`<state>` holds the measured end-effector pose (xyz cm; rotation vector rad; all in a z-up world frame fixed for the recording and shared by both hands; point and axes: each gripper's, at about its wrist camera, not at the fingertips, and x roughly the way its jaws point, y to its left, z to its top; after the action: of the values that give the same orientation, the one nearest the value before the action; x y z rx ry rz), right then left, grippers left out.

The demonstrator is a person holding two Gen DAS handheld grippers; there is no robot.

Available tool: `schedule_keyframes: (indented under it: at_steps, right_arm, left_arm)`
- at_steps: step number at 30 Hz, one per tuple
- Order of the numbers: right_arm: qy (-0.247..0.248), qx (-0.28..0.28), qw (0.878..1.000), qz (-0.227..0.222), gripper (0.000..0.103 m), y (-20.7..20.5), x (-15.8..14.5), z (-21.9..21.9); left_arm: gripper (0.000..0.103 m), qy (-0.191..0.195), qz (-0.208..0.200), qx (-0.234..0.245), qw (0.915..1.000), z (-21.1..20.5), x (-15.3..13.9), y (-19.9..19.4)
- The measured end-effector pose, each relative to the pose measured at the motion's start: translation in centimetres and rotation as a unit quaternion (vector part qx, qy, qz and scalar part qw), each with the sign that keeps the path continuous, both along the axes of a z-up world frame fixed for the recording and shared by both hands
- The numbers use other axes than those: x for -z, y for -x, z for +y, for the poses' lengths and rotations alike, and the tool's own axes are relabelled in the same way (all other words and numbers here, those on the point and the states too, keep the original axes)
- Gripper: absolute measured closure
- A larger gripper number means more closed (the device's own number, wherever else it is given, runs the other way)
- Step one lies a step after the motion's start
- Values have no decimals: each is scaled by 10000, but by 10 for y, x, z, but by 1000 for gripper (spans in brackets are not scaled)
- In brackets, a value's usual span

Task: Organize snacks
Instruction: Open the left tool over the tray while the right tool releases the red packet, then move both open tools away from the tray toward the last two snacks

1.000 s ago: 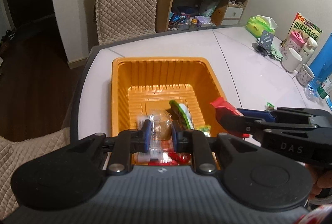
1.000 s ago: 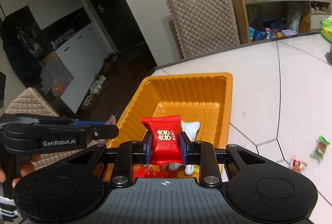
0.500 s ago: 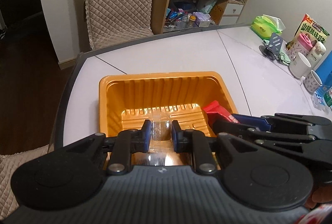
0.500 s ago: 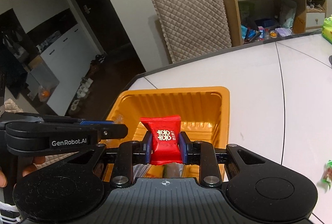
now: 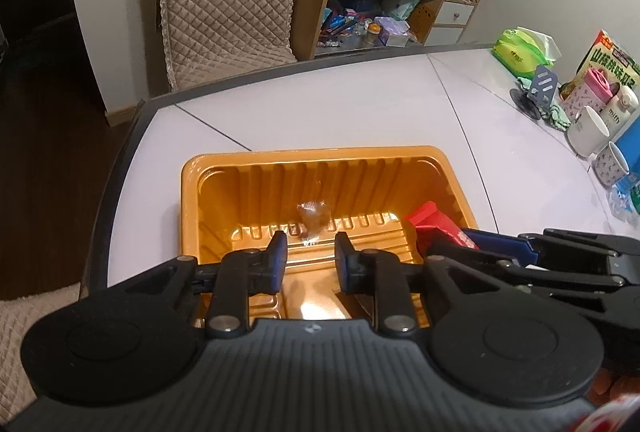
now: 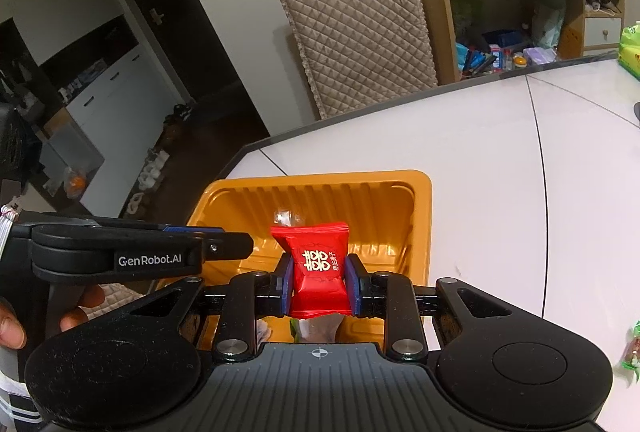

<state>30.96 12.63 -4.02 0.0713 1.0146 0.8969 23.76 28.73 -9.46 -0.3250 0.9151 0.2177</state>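
Right wrist view, right tongs [image 6: 318,278] clenching red candy [image 6: 316,268], left tongs [image 5: 308,252] just released, empty.

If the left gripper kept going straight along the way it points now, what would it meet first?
Probably the clear-wrapped candy, lying loose just beyond the left gripper, whose jaws have just opened with nothing between them. Otherwise, the floor of the orange tray; depth is unclear.
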Motion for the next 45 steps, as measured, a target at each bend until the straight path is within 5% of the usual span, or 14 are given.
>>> schedule_keyframes:
  at_steps: [18,21,23,45]
  right_arm:
    - [-108,47,9997,-235,75,0,-2,12]
    - [-221,152,9992,-287,58,0,-4,11]
    - [-345,304,9982,-395,35,1,-8,7]
    - [-315,483,9983,59,32,35,-42,-60]
  left_arm:
    - [71,39,120,-99,9999,1,-1,17]
    - [65,86,108,-166,9998,2,-3,21]
    - [62,101,86,-205,9997,2,-6,24]
    - [36,151,-124,-354,9992,-30,-46,84]
